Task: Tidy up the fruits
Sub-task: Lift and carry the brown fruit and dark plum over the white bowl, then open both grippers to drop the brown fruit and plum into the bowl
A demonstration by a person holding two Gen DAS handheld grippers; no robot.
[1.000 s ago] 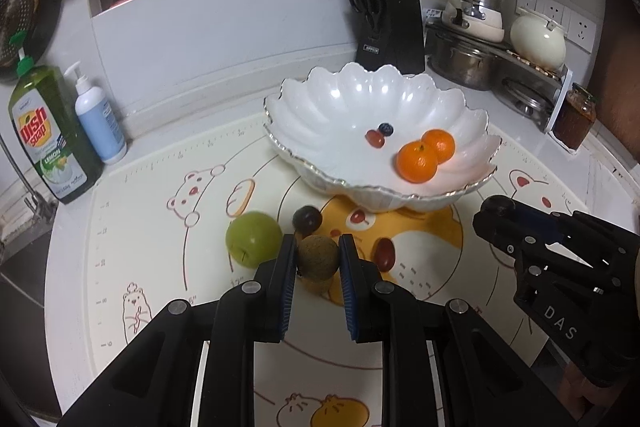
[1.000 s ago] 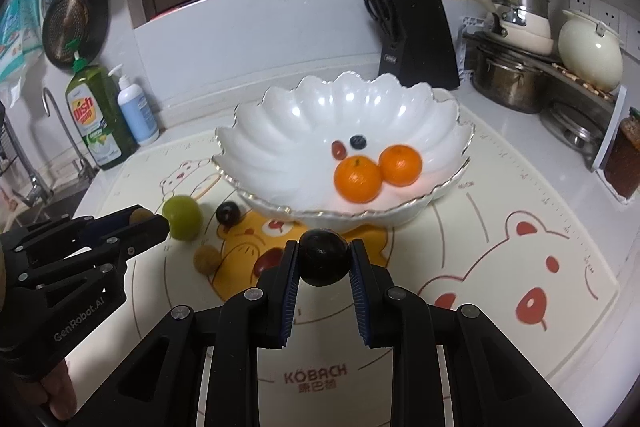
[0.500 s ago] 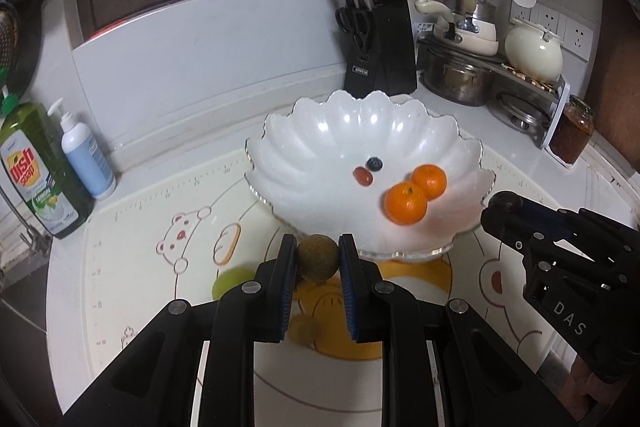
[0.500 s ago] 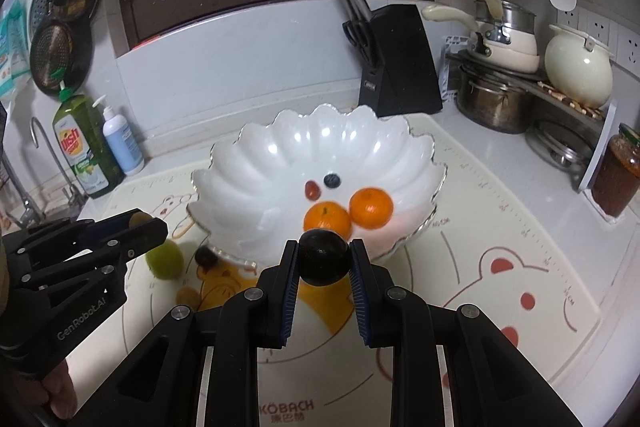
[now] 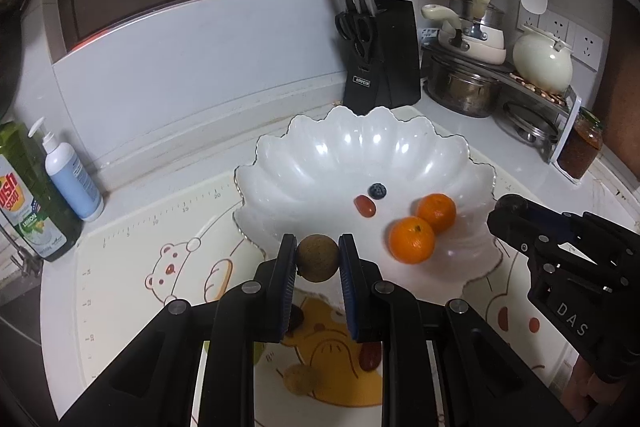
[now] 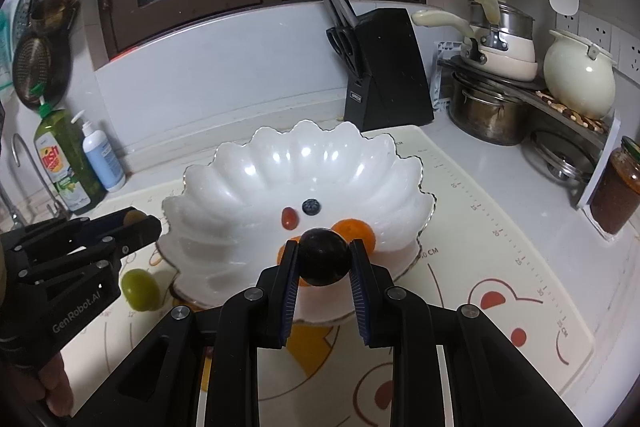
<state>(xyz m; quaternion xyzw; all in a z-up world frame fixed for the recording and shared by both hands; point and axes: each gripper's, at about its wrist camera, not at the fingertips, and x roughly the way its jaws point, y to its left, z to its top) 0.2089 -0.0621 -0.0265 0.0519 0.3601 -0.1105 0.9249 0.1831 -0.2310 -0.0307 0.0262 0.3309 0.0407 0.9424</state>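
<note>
A white scalloped bowl point(image 5: 320, 163) point(image 6: 240, 187) stands on the printed mat and holds two oranges point(image 5: 412, 239), a small red fruit point(image 5: 365, 206) point(image 6: 289, 218) and a blueberry point(image 5: 377, 190) point(image 6: 311, 206). My left gripper point(image 5: 317, 259) is shut on a brown kiwi point(image 5: 317, 257), held above the bowl's near rim. My right gripper point(image 6: 325, 259) is shut on a dark plum point(image 6: 325, 257), also over the near rim, hiding part of the oranges point(image 6: 356, 229). A green fruit point(image 6: 140, 289) lies on the mat left of the bowl.
A dark fruit point(image 5: 295, 319), a red fruit point(image 5: 370, 355) and a brown fruit point(image 5: 300, 379) lie on the mat point(image 5: 132, 267) under my left gripper. Knife block point(image 5: 380, 59), pots and a jar point(image 5: 580, 143) stand behind and right; soap bottles point(image 5: 72, 179) at left.
Both grippers have moved forward toward the bowl with their fruits, from over the mat to above the bowl's near rim. The loose fruits on the mat have slid down under the fingers.
</note>
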